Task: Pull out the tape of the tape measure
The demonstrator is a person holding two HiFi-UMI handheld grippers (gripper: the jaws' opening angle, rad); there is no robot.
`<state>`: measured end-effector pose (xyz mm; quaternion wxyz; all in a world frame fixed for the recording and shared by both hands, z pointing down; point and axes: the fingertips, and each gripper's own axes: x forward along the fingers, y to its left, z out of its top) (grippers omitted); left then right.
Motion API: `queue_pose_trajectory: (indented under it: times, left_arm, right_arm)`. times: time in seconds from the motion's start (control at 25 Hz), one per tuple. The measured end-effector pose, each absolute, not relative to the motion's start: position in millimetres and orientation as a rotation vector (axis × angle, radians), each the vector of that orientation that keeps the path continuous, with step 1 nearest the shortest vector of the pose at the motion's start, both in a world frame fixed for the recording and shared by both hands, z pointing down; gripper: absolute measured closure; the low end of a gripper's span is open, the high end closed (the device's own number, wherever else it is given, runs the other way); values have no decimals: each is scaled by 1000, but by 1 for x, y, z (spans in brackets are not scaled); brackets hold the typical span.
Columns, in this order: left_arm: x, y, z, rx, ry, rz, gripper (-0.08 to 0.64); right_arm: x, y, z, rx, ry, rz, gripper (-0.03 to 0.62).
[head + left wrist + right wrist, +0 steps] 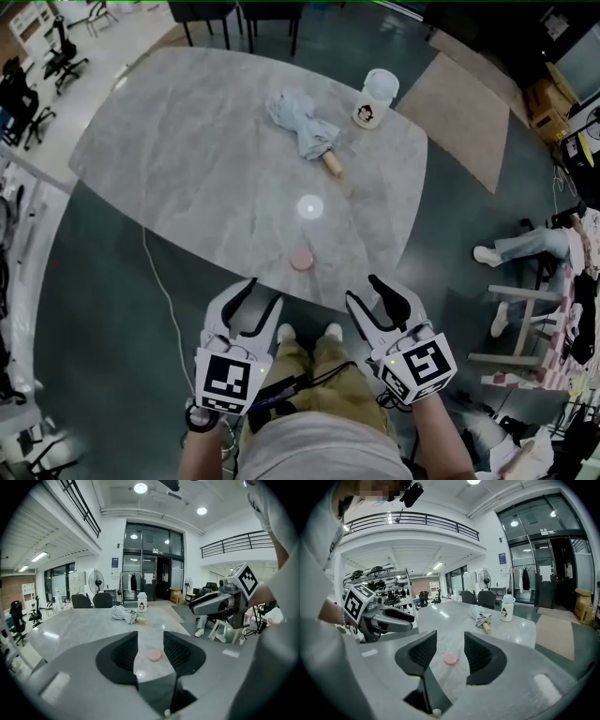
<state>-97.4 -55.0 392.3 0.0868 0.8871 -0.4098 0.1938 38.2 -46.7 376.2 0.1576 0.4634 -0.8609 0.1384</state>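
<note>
The tape measure [302, 259] is a small round pink case lying near the front edge of the grey marble table [187, 159]. Both grippers hang short of that edge, over the person's legs. My left gripper [265, 292] is open with nothing between its jaws. In the left gripper view the tape measure [154, 655] shows ahead through the gap of the left gripper [150, 634]. My right gripper [362, 287] is open and empty too. In the right gripper view the right gripper [450, 637] also frames the pink case [450, 658], well beyond its tips.
A folded grey umbrella [305, 127] with a wooden handle and a white bottle [377, 97] lie at the table's far side. A white cable [159, 281] runs across the floor at left. A seated person's legs [525, 246] and a stool [525, 328] are at right.
</note>
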Motion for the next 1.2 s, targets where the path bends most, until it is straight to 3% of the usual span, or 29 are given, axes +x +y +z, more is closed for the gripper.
queue_pose_trajectory:
  times: [1.2]
  left_arm:
    - [-44, -97, 511, 2527, -1185, 813, 302]
  right_arm:
    - [65, -75, 432, 1165, -2458, 514, 410]
